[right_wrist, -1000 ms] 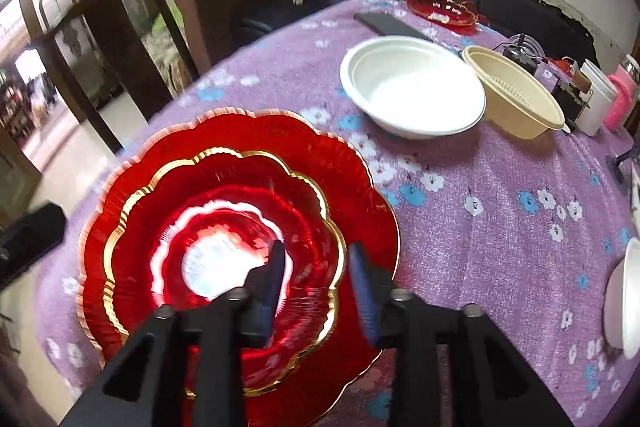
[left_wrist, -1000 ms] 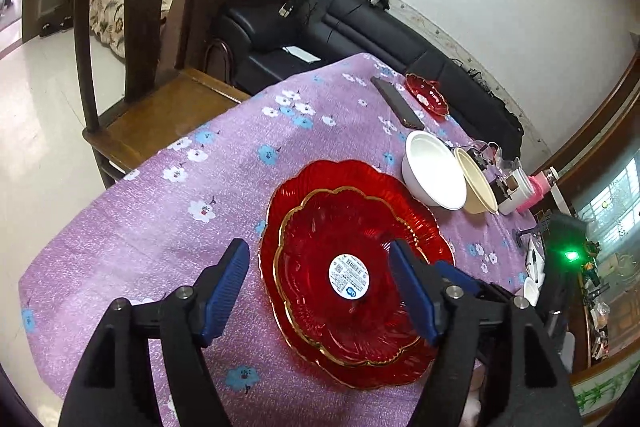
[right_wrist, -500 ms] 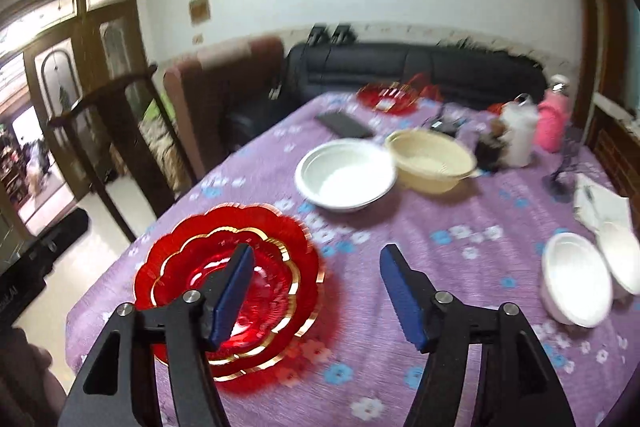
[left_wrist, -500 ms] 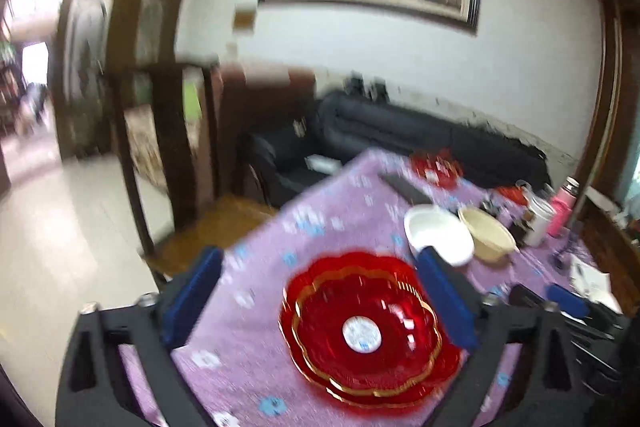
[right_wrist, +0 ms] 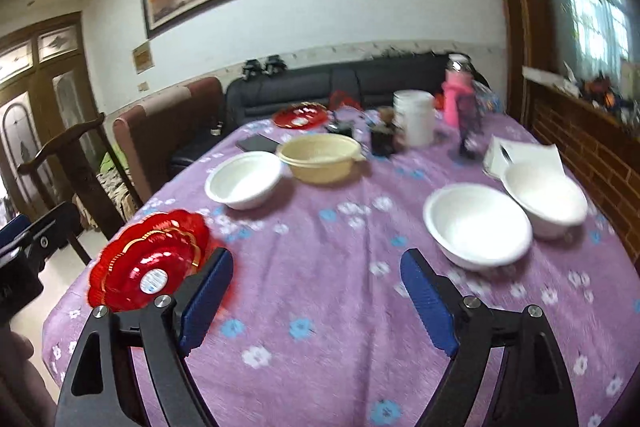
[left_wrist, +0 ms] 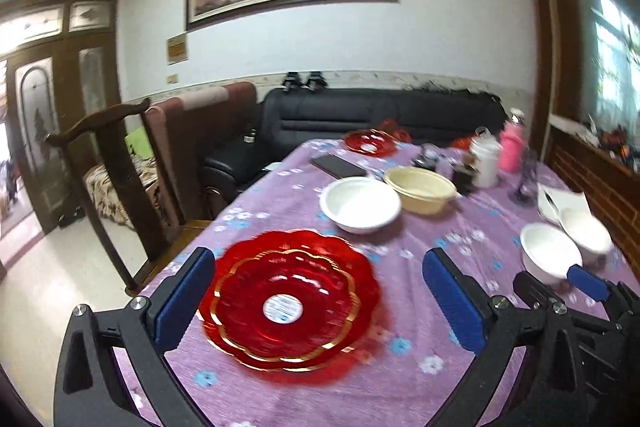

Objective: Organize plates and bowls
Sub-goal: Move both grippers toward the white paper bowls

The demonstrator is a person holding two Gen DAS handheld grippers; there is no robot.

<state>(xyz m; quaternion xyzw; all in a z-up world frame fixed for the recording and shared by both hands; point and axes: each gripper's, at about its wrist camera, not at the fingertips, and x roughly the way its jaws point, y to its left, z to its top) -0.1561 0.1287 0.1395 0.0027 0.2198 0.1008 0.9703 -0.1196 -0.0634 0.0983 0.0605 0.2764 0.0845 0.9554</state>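
Note:
Two red scalloped plates [left_wrist: 292,303] lie stacked, the smaller on the larger, on the purple flowered tablecloth [left_wrist: 400,379] near its front left corner. My left gripper [left_wrist: 318,255] hovers above and short of them, open wide, touching nothing. My right gripper [right_wrist: 316,257] is over bare cloth to the right of the red plates [right_wrist: 150,263]; its jaws are opening with nothing between them. A white bowl [right_wrist: 244,183] and a cream bowl [right_wrist: 320,157] sit mid-table. Two more white bowls [right_wrist: 476,223] [right_wrist: 544,195] stand at the right. A small red plate [right_wrist: 300,115] lies at the far end.
A dark phone [left_wrist: 338,165], a white jar [left_wrist: 484,163], a pink bottle [left_wrist: 514,149] and folded paper [right_wrist: 520,155] crowd the far right. A wooden chair [left_wrist: 112,187] stands at the table's left edge, and a black sofa [left_wrist: 380,111] lies behind.
Both grippers have drawn back and risen from the red plates, and their jaws have spread. The stacked plates stay on the cloth. Both views now take in the whole table.

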